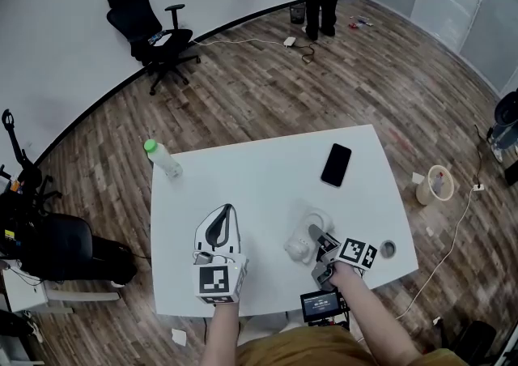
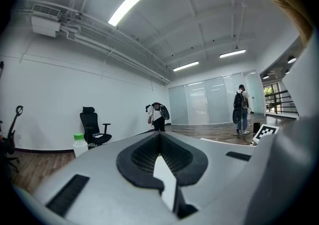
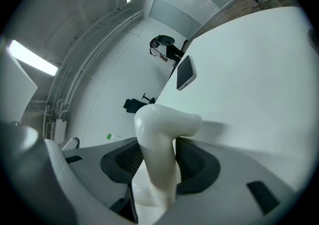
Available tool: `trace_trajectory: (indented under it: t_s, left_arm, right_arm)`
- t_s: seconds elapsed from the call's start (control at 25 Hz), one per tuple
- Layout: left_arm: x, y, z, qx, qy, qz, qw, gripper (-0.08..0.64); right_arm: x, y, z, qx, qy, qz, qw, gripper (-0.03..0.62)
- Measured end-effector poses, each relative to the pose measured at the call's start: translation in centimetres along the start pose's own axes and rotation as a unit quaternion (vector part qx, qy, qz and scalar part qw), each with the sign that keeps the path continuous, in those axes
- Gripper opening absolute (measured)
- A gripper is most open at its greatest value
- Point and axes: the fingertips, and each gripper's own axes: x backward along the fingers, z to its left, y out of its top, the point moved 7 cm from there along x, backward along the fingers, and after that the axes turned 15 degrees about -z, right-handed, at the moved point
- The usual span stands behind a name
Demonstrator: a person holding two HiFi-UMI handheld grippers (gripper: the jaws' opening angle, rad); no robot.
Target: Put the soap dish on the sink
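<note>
Right gripper view shows the right gripper (image 3: 157,171) clamped with its 2 jaws on a white curved piece, judged to be the soap dish (image 3: 158,129). It is held low at the table's (image 3: 259,69) front right, evidently for carrying to the sink, which no view clearly shows. The left gripper (image 1: 224,214) sits at the table's front left, jaws together and empty, apparently kept clear.

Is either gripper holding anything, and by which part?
The right gripper grips the white spout-shaped object around its upright neck, below the bend. The left gripper holds nothing.
</note>
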Motion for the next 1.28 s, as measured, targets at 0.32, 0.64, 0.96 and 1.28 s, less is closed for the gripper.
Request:
trace_trajectory:
  t_s: [0.32, 0.64, 0.96, 1.28]
  left_arm:
    - [0.0, -0.1, -0.3, 0.003, 0.001, 0.002, 1.0000, 0.006]
    - [-0.1, -0.2, -0.5, 0.003, 0.000, 0.004, 1.0000, 0.006]
    - [-0.3, -0.1, -0.5, 0.000, -0.003, 0.003, 1.0000, 0.006]
    - [-0.3, -0.1, -0.4, -0.008, -0.009, 0.004, 0.9999, 0.006]
  right_arm:
    - [0.2, -0.1, -0.8, 0.006, -0.016, 0.011, 1.000, 0.184]
    - [0.1, 0.0, -0.9, 0.003, -0.021, 0.012, 1.000, 0.209]
    - [0.4, -0.1, -1.2, 0.038, -0.072, 0.027, 0.996, 0.296]
    - [0.9, -0.5, -1.4, 0.082, -0.101, 0.064, 0.989, 0.296]
